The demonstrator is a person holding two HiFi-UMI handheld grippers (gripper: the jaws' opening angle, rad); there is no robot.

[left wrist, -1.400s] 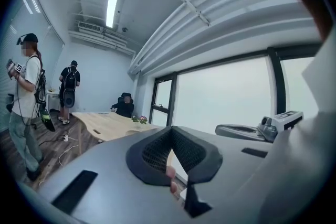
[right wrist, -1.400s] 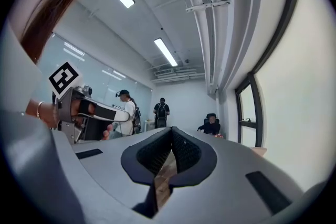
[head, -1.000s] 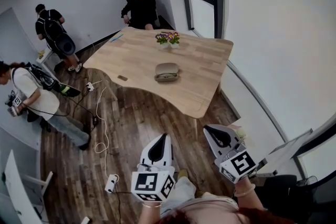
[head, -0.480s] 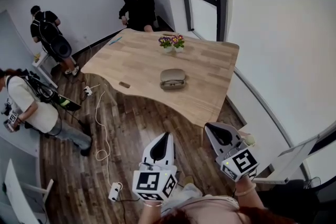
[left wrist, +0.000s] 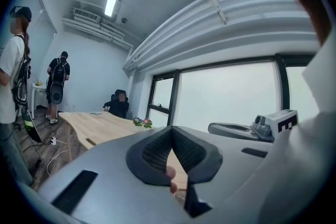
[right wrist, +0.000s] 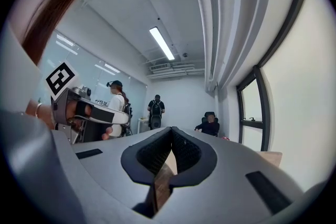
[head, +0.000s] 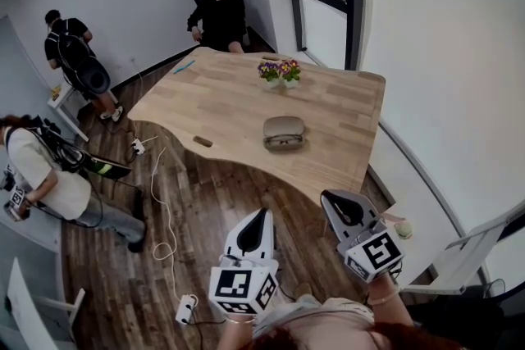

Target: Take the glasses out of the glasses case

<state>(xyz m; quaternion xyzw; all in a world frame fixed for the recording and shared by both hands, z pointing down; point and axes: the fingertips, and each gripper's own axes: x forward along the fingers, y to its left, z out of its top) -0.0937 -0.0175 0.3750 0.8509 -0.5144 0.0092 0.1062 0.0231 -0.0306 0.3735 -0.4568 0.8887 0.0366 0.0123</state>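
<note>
Holding left gripper (head: 259,217) and right gripper (head: 335,202) closed, empty, well apart from taupe oval hard-shell glasses case (head: 284,132) on pale wooden table (head: 221,94); probably light, stiff, slippery, best pinched at lid edge.

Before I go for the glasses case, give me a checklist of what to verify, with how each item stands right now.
1. Case in view on the table: ok.
2. Case open: not ok, it is closed.
3. Glasses inside: cannot tell.
4. Left gripper free: ok, jaws together on nothing.
5. Right gripper free: ok, jaws together on nothing.
6. Grippers at the case: not ok, both are over the floor, short of the table.
</note>
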